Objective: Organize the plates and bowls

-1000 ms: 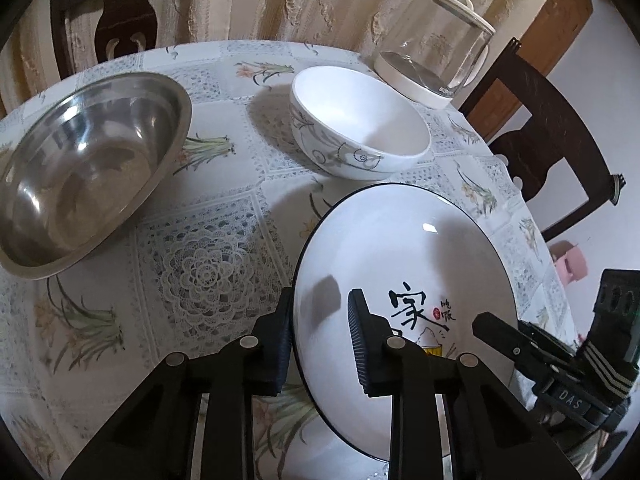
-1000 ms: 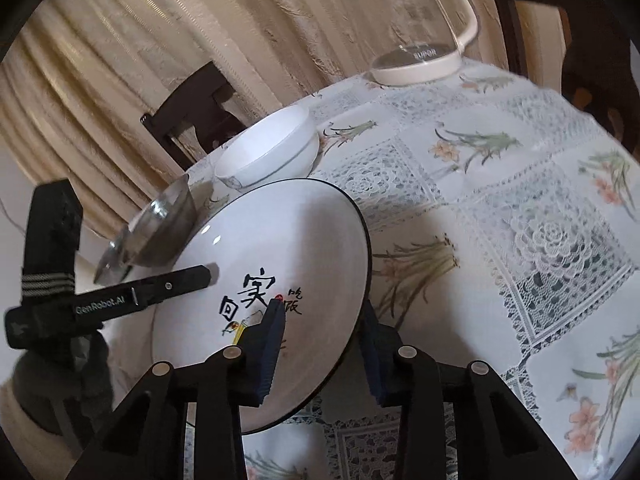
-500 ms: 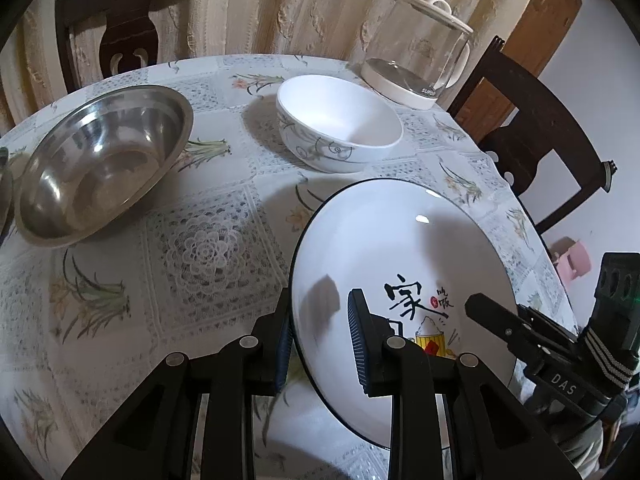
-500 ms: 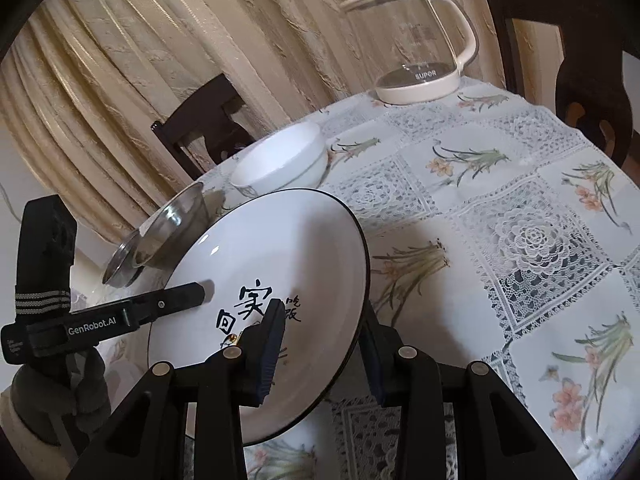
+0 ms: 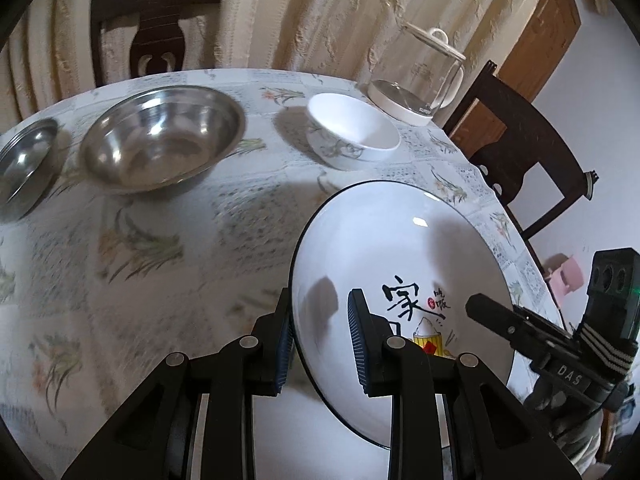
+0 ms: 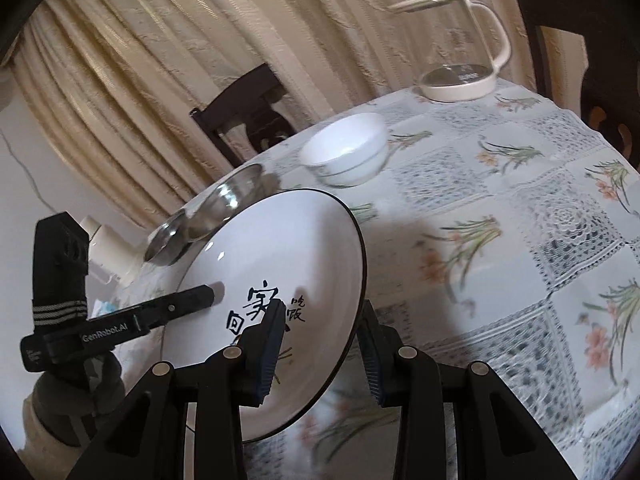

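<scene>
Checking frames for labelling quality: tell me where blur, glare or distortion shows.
Left wrist: tablecloth smeared by motion blur, plate sharp with a small glare spot; right wrist: white bowl slightly blurred, fisheye bends the table edge.

You've got the plate (image 5: 400, 248) held up over the near edge of the table (image 5: 160, 240), w/ the left gripper (image 5: 320, 340) clamped on its left rim and the right gripper (image 6: 320, 344) on its right rim, one finger above, one below each. Behind the plate sits the ceramic bowl (image 5: 354, 136); behind that, at the far edge, the kettle (image 5: 416, 80). Left of the ceramic bowl is the big steel bowl (image 5: 160, 140), and further left, just beside it, a smaller steel bowl (image 5: 24, 168). Chairs (image 5: 156, 28) stand behind the table and on its right.
</scene>
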